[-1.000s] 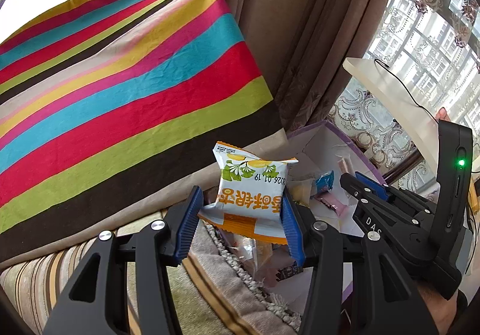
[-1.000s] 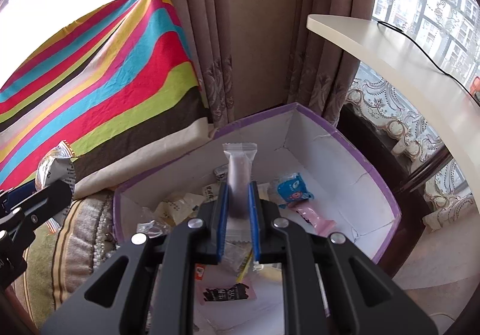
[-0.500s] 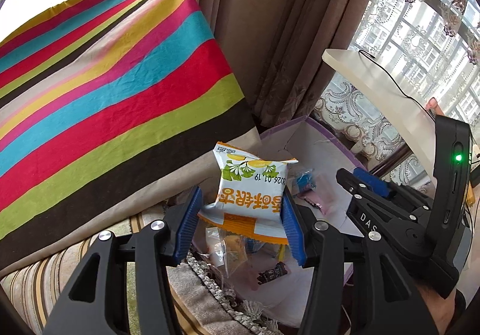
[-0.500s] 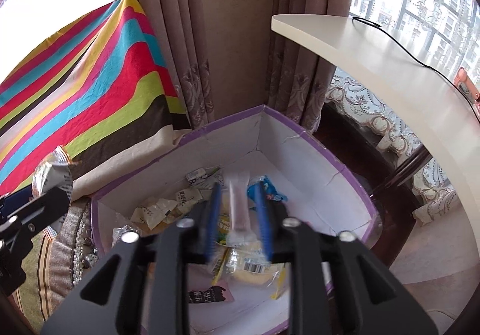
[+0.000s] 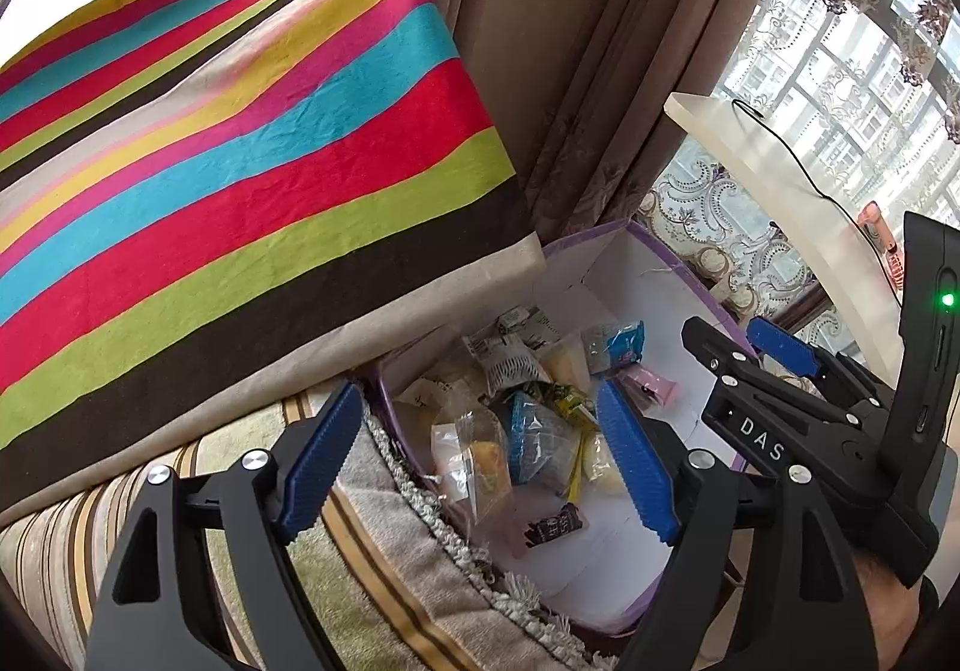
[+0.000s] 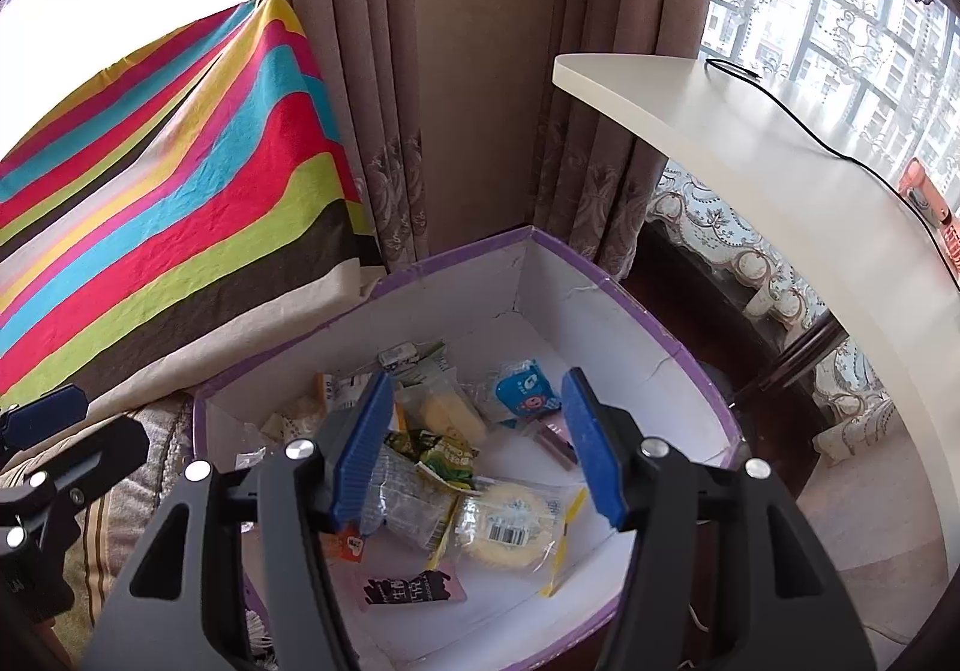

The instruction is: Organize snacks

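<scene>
A purple-rimmed box (image 6: 600, 323) with white inner walls holds several snack packets. My right gripper (image 6: 477, 443) hangs over it, jaws opening, with nothing between its pads. Below it lie a blue packet (image 6: 525, 386), a green packet (image 6: 444, 452), a round cake in clear wrap (image 6: 510, 527) and a pink-brown bar (image 6: 555, 440). My left gripper (image 5: 480, 461) is over the box's (image 5: 630, 275) near-left edge, jaws also opening and empty. A blurred pale packet (image 5: 534, 440) sits among the pile beneath it. The right gripper (image 5: 735, 335) shows at the right of the left wrist view, and the left gripper (image 6: 84, 425) at the left edge of the right wrist view.
A bright striped cloth (image 5: 240, 161) drapes over furniture left of the box. Brown curtains (image 6: 450, 101) hang behind it. A white shelf (image 6: 750, 143) with a black cable juts over the right side. A fringed striped cushion (image 5: 390, 569) borders the box's near-left edge.
Both grippers opened. The orange-and-white bag left the left jaws and the bar left the right jaws; both dropped toward the box. Both views shifted a little further over the box.
</scene>
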`<state>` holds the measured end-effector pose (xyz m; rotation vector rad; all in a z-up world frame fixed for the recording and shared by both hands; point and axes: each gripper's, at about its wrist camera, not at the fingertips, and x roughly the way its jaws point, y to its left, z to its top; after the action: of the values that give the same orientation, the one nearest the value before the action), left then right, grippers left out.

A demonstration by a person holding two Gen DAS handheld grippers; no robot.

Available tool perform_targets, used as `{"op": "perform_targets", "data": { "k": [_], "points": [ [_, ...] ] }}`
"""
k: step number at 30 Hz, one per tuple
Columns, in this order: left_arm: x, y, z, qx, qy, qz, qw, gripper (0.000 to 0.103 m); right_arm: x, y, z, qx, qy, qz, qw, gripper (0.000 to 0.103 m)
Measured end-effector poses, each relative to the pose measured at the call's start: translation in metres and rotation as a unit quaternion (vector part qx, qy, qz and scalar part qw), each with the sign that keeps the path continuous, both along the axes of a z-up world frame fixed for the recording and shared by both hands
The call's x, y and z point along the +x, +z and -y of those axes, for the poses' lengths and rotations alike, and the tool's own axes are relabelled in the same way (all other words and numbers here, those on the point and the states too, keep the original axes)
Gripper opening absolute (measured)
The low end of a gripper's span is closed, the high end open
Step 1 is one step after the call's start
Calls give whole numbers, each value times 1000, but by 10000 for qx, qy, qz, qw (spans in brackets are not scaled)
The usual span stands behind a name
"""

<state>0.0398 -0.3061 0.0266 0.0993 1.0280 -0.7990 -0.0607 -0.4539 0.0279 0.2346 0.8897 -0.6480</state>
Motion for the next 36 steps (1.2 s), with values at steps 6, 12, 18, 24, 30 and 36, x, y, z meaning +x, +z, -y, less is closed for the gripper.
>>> {"op": "perform_targets", "data": {
  "k": [6, 12, 18, 24, 30, 36],
  "points": [
    [-6, -10, -25, 21, 174, -393, 9991, 85, -2, 1, -10, 18, 101, -55, 9999, 61],
    [-14, -14, -63, 49, 598, -550, 9967, 88, -12, 4, -33, 32, 371, -152, 9992, 61],
    [-21, -19, -65, 179, 506, -515, 9972, 88, -22, 8, -56, -47, 513, -329, 9981, 61],
    [-24, -21, -59, 373, 395, -363, 9979, 89, -28, 6, -63, -72, 456, -511, 9976, 61],
    [-19, -23, -61, 159, 336, -534, 9979, 99, -27, 9, -67, -135, 489, -509, 9974, 61],
    [-22, -20, -57, 176, 354, -423, 9983, 99, -27, 9, -69, -164, 498, -502, 9974, 61]
  ]
}}
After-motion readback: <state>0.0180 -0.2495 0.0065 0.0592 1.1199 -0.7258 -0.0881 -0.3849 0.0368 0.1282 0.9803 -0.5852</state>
